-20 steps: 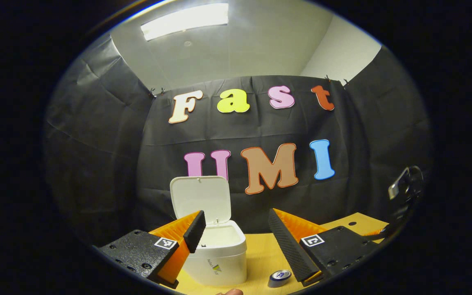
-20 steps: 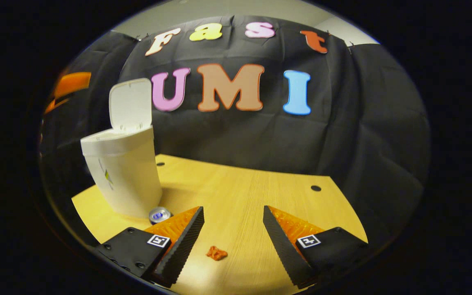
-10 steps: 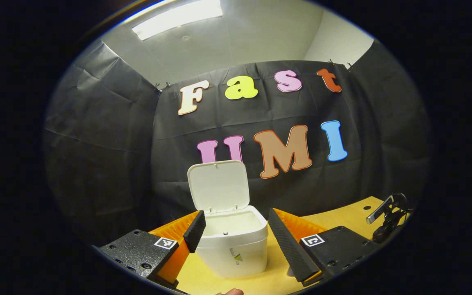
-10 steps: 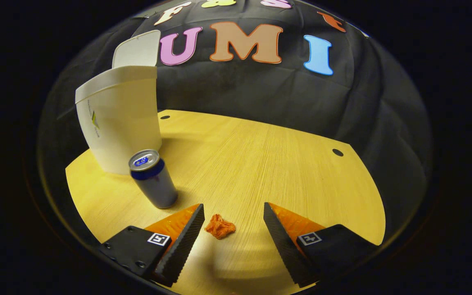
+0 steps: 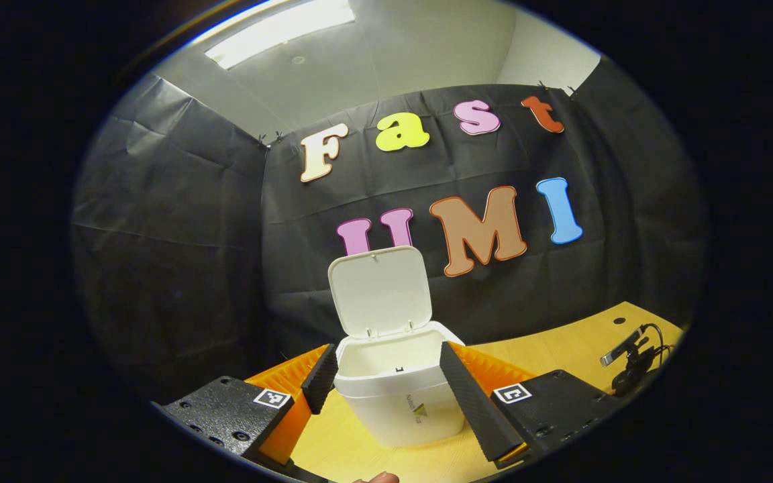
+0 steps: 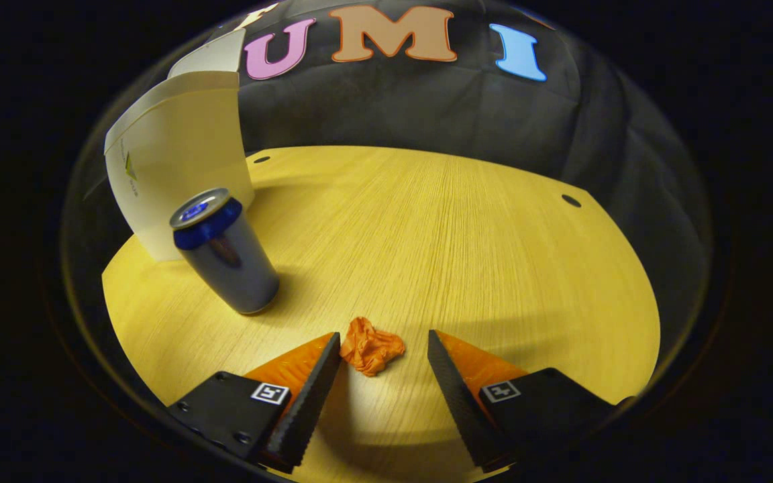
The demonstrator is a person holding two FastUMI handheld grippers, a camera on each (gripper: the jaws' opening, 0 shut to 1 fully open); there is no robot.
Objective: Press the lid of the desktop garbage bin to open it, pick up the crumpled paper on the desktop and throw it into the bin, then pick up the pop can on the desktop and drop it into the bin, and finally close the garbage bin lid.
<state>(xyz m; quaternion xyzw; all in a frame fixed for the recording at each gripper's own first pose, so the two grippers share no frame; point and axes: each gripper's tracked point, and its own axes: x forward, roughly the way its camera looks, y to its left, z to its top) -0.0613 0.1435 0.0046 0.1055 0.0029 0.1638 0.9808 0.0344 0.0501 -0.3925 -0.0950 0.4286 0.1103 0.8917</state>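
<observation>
1. Lower centre of the right gripper view: right hand-held gripper point(image 6: 384, 349) spread wide just above the wooden surface point(image 6: 467, 241), nothing gripped.
2. Between its fingertips, closer to the left one: crumpled paper point(image 6: 371, 346), orange, lying on the surface; contact with that fingertip impossible to judge.
3. Farther up and to the left in the same view: pop can point(image 6: 224, 251), blue-topped and upright, standing apart from the paper.
4. Just behind the can, at upper left: white garbage bin point(image 6: 178, 161), its lid point(image 6: 209, 59) raised at the top edge of the frame.
5. Beyond, at the far rim of the surface: two small dark holes, then the black cloth wall.
6. Lower centre of the left gripper view: left hand-held gripper point(image 5: 383, 369) held wide open and empty, a fingertip of the holder's hand point(image 5: 376, 477) peeking in at the bottom edge.
7. Framed between its fingers, farther off: the bin with lid swung up and back, pale interior showing.
8. Lower right of that frame: a small black device with a cable point(image 5: 630, 361) over the surface's edge.
9. Top of the frame: pale ceiling with a lit light panel point(image 5: 279, 35).
</observation>
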